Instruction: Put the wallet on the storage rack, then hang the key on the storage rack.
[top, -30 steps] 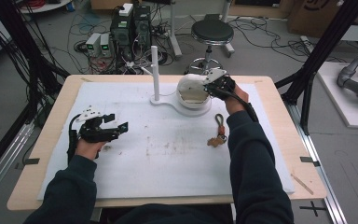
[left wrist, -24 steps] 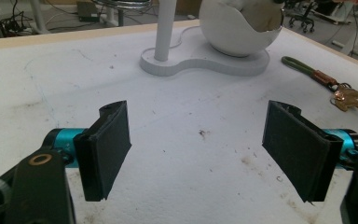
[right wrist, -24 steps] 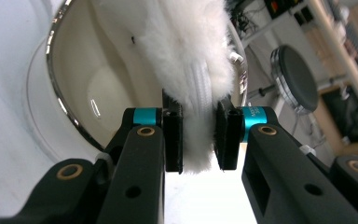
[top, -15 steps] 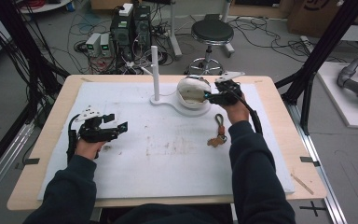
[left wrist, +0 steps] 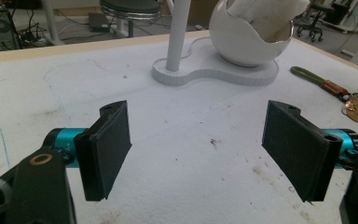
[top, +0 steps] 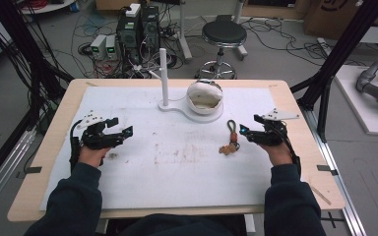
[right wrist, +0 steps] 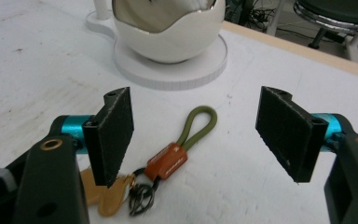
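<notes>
**A:** What is surrounding the bench?

**B:** A workshop floor is lying behind it, with computer boxes and cables trailing about, and a round stool is standing just past the far edge. The wooden table is carrying a white, stained mat over most of its top.

**A:** And on the mat?

**B:** A white stand is sitting near the far middle, with an upright post at one end and an egg-shaped bowl at the other. My guess is the bowl is waiting there as a catch-all for small things, and the post as a hook.

**A:** What is the person working on?

**B:** The keyring, I judge — an olive loop, an orange tag and brass-coloured keys, lying flat on the mat in front of the bowl.

**A:** Where is it lying against the grippers?

**B:** The right gripper is hovering low just beside it, on its right as the high camera looks, with its jaws standing wide apart and nothing between them. In the right gripper view the loop is pointing away between the jaws while the keys are tucking behind the left jaw — so the gripper is lining up along the ring.

**A:** And the other hand?

**B:** The left gripper is resting well apart from it at the mat's left side, jaws likewise spread and empty, seemingly parked out of the way.
</notes>
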A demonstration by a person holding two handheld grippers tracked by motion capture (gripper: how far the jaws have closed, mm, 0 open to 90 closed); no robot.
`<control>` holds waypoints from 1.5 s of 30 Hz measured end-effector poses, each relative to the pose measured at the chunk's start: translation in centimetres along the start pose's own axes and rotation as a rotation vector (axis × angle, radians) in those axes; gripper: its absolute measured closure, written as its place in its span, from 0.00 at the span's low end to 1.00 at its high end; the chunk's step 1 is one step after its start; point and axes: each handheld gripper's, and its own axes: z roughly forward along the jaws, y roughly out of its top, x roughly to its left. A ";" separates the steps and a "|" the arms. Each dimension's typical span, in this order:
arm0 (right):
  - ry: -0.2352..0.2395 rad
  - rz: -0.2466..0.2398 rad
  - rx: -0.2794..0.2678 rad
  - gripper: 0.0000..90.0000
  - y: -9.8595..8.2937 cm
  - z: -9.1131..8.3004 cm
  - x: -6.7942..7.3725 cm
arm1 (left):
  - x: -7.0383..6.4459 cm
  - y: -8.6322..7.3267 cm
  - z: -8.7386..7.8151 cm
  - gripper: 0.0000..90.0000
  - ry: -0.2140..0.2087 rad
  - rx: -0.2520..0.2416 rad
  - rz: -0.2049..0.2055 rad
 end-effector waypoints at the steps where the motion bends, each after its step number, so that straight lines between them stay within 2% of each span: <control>1: 0.000 0.000 0.000 0.31 0.0 0.0 0.0 | 0.0 0.0 0.0 0.26 0.001 0.002 0.002; 2: 0.003 0.009 0.017 0.30 -0.7 -0.2 0.1 | 0.0 0.0 0.0 0.26 0.002 0.001 0.000; 6: -0.003 0.015 0.037 0.29 -1.3 -0.2 0.2 | 0.1 0.0 0.1 0.26 0.001 -0.007 -0.003; 11: -0.017 0.017 0.041 0.30 -1.6 -0.1 0.2 | 0.1 -0.1 0.2 0.26 -0.006 -0.002 -0.009; 15: -0.029 0.023 0.070 0.32 -1.8 0.4 0.3 | 0.1 -0.1 0.2 0.26 -0.006 0.003 -0.006; 21: -0.040 0.058 0.129 0.48 -2.5 1.2 0.2 | -0.1 -0.1 0.1 0.26 0.006 0.014 0.002; 25: -0.039 0.110 0.159 0.58 -2.8 2.0 0.2 | -0.3 -0.1 0.0 0.26 0.012 0.019 0.009; 28: -0.019 0.150 0.160 0.57 -2.7 3.1 0.3 | -0.3 -0.1 0.1 0.26 0.018 0.024 0.010; 35: -0.043 0.133 0.212 0.50 -2.6 5.0 1.2 | -0.2 -0.2 0.3 0.26 0.018 0.034 0.008; 36: -0.032 0.148 0.241 0.49 -2.8 5.7 1.2 | -0.2 -0.2 0.3 0.26 0.017 0.034 0.004; 39: -0.015 0.155 0.263 0.49 -3.0 6.2 1.4 | -0.3 -0.2 0.4 0.26 0.015 0.040 0.013; 40: -0.037 0.133 0.273 0.47 -3.0 6.5 1.9 | -0.3 -0.3 0.4 0.26 0.013 0.043 0.014; 41: -0.037 0.133 0.273 0.47 -3.0 6.5 1.9 | -0.3 -0.3 0.4 0.26 0.013 0.043 0.014; 43: -0.050 0.100 0.289 0.54 -2.8 6.5 2.2 | -0.3 -0.3 0.5 0.26 0.012 0.046 0.015; 44: -0.037 0.074 0.293 0.67 -2.7 6.4 2.2 | -0.4 -0.3 0.5 0.26 0.011 0.048 0.017; 45: -0.037 0.061 0.296 0.69 -2.7 6.4 2.3 | -0.4 -0.3 0.5 0.26 0.011 0.049 0.017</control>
